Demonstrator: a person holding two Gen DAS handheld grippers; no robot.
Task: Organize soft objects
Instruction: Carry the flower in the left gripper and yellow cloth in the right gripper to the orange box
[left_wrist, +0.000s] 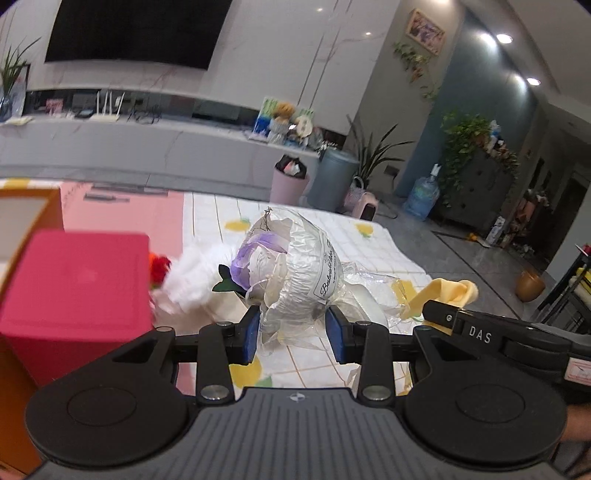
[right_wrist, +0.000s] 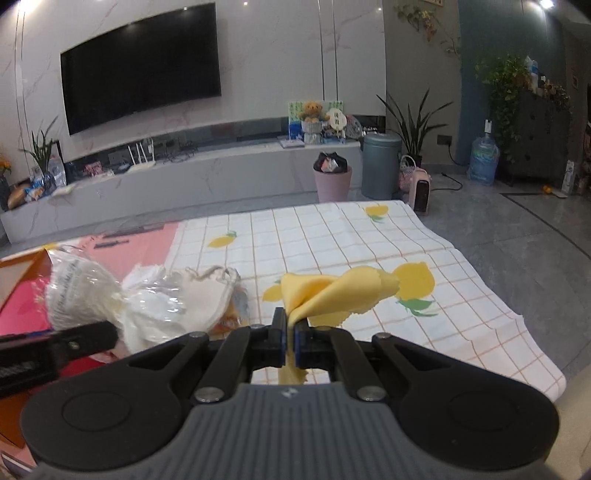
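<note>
My left gripper (left_wrist: 294, 332) is shut on a flower bouquet wrapped in clear plastic (left_wrist: 295, 266), its blue pads pressing the wrap's lower sides. The bouquet hangs above the lemon-print tablecloth (left_wrist: 369, 243). To its right, my right gripper (left_wrist: 430, 310) holds a yellow cloth (left_wrist: 452, 290). In the right wrist view the right gripper (right_wrist: 290, 332) is shut on that yellow cloth (right_wrist: 332, 295), which folds out ahead of the fingers. The wrapped bouquet (right_wrist: 85, 291) shows at left with the left gripper (right_wrist: 110, 332) under it. A white drawstring pouch (right_wrist: 207, 295) lies beside it.
A red box (left_wrist: 77, 295) stands close at the left, with an orange box (left_wrist: 26, 210) behind it. Between box and bouquet sit a white fluffy item (left_wrist: 195, 280) and something red (left_wrist: 159, 269). A pink mat (left_wrist: 147, 214) covers the table's left; the table edge runs along the right.
</note>
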